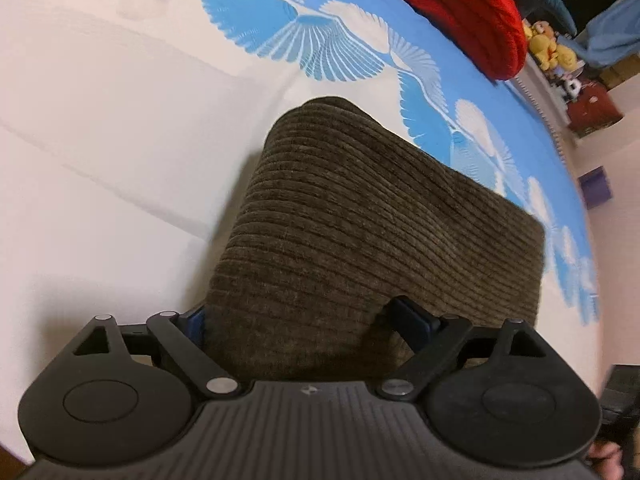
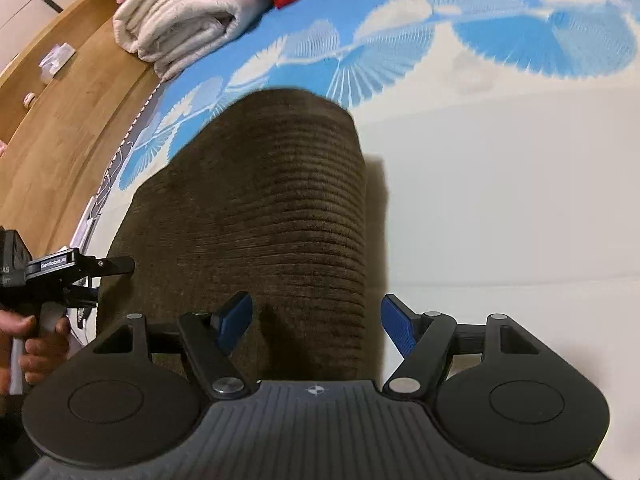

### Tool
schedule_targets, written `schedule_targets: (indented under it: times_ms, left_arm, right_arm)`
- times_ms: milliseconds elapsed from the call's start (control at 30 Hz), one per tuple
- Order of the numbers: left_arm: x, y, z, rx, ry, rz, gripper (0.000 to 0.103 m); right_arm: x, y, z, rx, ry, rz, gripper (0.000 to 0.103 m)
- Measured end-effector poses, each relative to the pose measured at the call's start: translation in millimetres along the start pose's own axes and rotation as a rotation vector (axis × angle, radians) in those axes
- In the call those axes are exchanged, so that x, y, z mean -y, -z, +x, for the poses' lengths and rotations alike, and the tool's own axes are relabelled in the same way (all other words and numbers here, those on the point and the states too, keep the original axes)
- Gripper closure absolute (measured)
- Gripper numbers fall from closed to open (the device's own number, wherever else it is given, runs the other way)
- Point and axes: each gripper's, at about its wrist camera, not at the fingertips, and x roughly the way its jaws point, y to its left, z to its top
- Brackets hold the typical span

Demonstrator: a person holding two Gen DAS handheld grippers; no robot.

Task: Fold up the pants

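Nearest the lens in the left wrist view, the left gripper [image 1: 312, 316] stands with its jaws spread wide. The near edge of the folded brown corduroy pants [image 1: 360, 216] lies between its blue pads, which are largely buried in the fabric; the jaws are too far apart to pinch it. The pants form a thick, ribbed bundle on the bed [image 1: 100, 140], resting on the white part of the sheet right at the border of the blue fan-pattern area.

In the right wrist view, the right gripper [image 2: 316, 320] is also well open. Its left blue pad [image 2: 236, 320] sits over the cloth and its right pad [image 2: 396, 328] over bare sheet just beside the bundle's edge, with neither pressing on the fabric. At the left edge of that view a hand [image 2: 40, 344] holds the other gripper by its handle, close against the pants' side.

Farther back on the bed lie a red blanket [image 1: 460, 8] and a rolled cream towel [image 2: 180, 16]. Yellow plush toys [image 1: 548, 44] sit beyond the bed.
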Motion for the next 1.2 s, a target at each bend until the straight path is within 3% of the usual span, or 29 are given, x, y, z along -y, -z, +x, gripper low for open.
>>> schedule_targets:
  times_ms: [200,367,433,467,533,567,633,733,933,1200]
  left_arm:
    - [-14,-8,23,-0.044,0.121,-0.034,0.009]
    - [-2,-17,40,-0.076,0.125,-0.001,0.009]
    - [5,-17,43,-0.088,0.107,0.006,0.014]
    - [10,-17,43,-0.089,0.093,0.013,0.017]
    - [24,-19,40,-0.084,0.063,0.020,0.035]
    - [33,-19,37,-0.082,0.038,0.034,0.038]
    - [48,-19,30,-0.077,-0.008,0.067,0.050]
    - [65,-19,16,-0.061,0.006,0.052,0.062]
    - [133,-17,2,0.000,0.072,0.113,0.063]
    - [237,-12,38,0.001,0.242,0.154,0.063]
  right_arm:
    - [-1,-7,30,-0.034,-0.060,0.012,0.024]
    - [1,-9,42,-0.047,-0.064,-0.001,0.023]
    - [0,-9,44,-0.039,-0.063,-0.012,0.026]
    - [-2,-9,44,-0.037,-0.061,-0.021,0.031]
    - [-6,-10,42,-0.027,-0.063,-0.040,0.050]
    - [-9,-12,39,-0.014,-0.076,-0.048,0.065]
    - [-15,-15,28,0.019,-0.087,-0.054,0.078]
    - [-19,-20,8,0.065,-0.147,-0.041,0.081]
    - [-23,-34,-54,0.144,-0.216,-0.069,0.082]
    - [52,-76,-149,0.226,-0.169,0.015,0.082]
